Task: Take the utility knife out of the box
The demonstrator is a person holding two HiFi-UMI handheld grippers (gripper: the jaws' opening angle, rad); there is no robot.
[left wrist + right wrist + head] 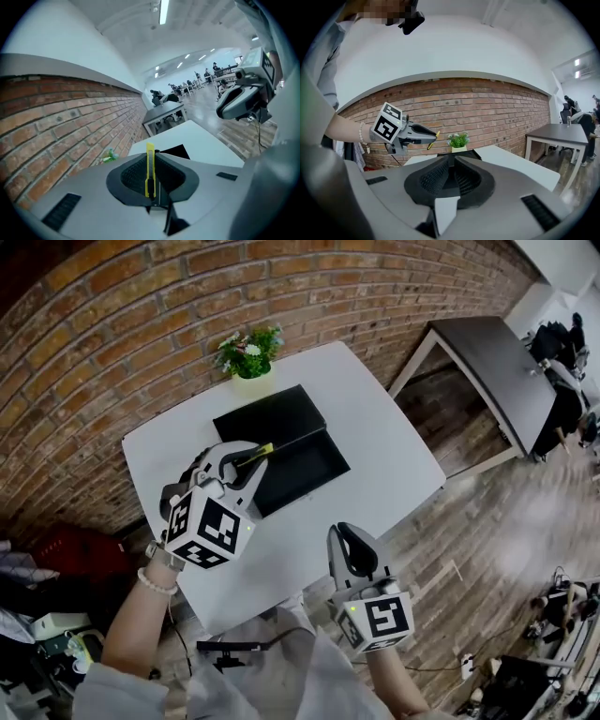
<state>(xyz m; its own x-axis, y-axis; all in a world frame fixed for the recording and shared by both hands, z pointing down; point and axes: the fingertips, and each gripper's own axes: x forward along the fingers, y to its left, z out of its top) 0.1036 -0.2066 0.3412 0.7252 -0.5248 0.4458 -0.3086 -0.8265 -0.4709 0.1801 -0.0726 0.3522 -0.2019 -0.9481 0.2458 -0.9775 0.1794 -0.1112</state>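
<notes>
The left tongs (251, 457) grip the yellow utility knife (262, 452) above the black box (302, 463), while the right tongs (350, 538) sit closed, empty.

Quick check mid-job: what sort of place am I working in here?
Probably an open-plan office or lab: a brick wall beside the white table, rows of desks beyond it, and strip lights overhead.

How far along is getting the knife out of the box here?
Done: the yellow utility knife is lifted clear of the open black box. In hand: the left gripper clamps it above the white table. Left: probably just setting it down.
</notes>
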